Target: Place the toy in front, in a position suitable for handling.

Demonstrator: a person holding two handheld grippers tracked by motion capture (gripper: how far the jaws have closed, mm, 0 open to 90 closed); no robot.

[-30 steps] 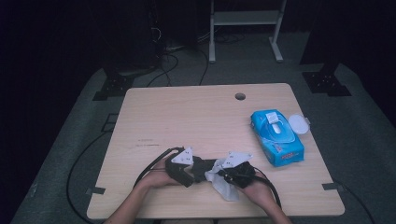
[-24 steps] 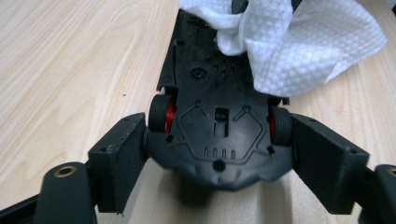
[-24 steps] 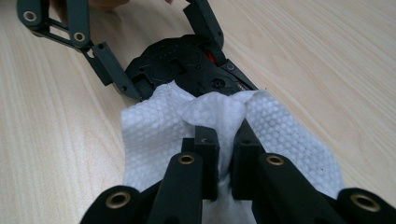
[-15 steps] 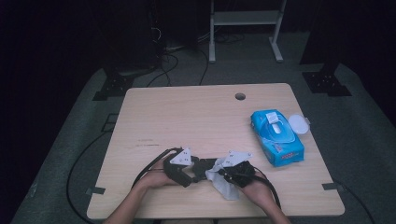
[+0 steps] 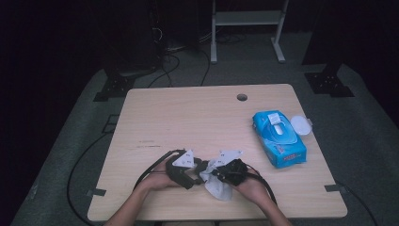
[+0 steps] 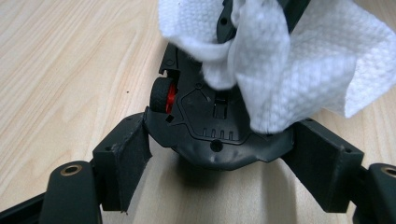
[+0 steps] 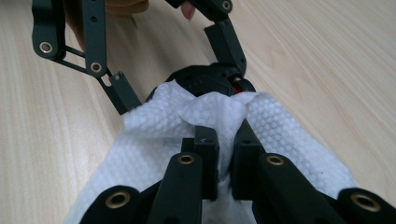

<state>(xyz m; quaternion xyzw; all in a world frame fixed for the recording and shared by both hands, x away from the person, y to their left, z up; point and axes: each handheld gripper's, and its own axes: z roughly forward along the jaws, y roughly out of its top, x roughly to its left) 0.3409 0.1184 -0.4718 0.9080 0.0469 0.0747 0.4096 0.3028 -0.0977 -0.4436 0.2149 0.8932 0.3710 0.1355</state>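
High view. Light wooden table (image 5: 188, 117), round hole (image 5: 242, 97) near far edge. Left gripper (image 5: 192, 173) and right gripper (image 5: 221, 174) close together at near edge, facing each other, with white wipe (image 5: 217, 186) between and partly below them. Blue wipes pack (image 5: 279, 138) well apart to the right, white lid (image 5: 300, 125) just beside it, flipped open. Black cables (image 5: 146, 170) looping from both grippers. Forearms entering from bottom edge.

Left gripper view. Jaws set wide, pads pressed against both sides of black toy car (image 6: 212, 133), held underside up just above the tabletop. One black wheel with red hub (image 6: 163, 92) at left. White wipe (image 6: 280, 70) draped over far part of car, textured, hanging down on the right. Shadow on table below car.

Right gripper view. Jaws drawn nearly together, fold of white wipe (image 7: 215, 126) pinched between the pads. Wipe spread wide beneath and around jaws, bunched against toy car (image 7: 205, 79) beyond. Small red patch visible at car's edge. Other gripper's linkage and one pad (image 7: 224, 44) on far side of car; fingertip of a hand (image 7: 187, 8) at top.
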